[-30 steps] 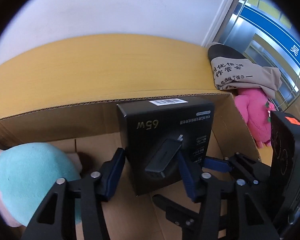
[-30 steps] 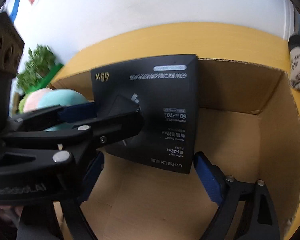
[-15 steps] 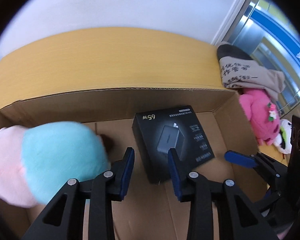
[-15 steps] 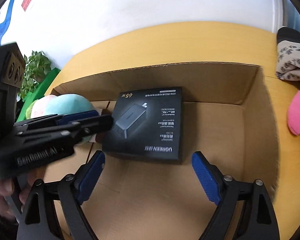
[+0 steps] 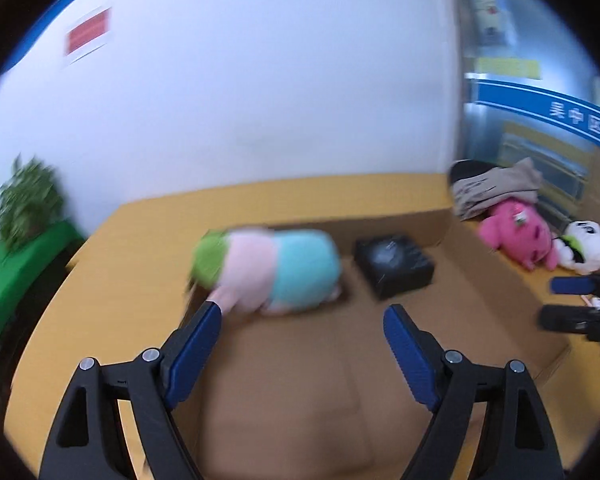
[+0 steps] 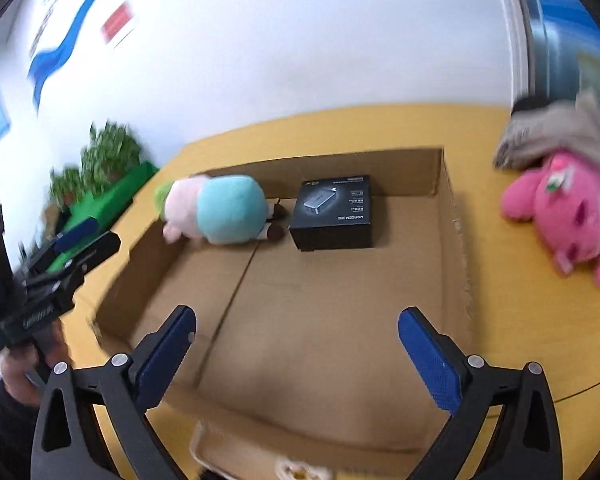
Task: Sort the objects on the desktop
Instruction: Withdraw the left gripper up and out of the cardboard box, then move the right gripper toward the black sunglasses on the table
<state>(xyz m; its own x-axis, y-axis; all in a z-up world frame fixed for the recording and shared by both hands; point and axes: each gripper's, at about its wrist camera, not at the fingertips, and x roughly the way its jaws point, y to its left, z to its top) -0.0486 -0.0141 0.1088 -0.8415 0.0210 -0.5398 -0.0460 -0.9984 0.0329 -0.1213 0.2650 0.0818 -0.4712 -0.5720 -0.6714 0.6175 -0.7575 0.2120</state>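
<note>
A black charger box [image 6: 334, 210] lies flat on the floor of an open cardboard box [image 6: 454, 216], near its far wall; it also shows in the left wrist view [image 5: 394, 262]. A pink, teal and green plush toy [image 6: 216, 208] lies beside it on the left, also in the left wrist view [image 5: 268, 268]. My left gripper [image 5: 302, 334] is open and empty above the cardboard box [image 5: 440, 220]. My right gripper [image 6: 296, 340] is open and empty above the box's near part.
A pink plush [image 6: 568, 212] and a folded grey cloth [image 6: 556, 136] lie on the yellow table [image 6: 532, 320] right of the box. A white plush [image 5: 584, 246] lies beyond the pink one [image 5: 518, 236]. A green planter with plants [image 6: 100, 184] stands at the left.
Both grippers have let go of the charger box, which now lies flat in the cardboard box. Both have opened and pulled back and up; the views are blurred from motion.
</note>
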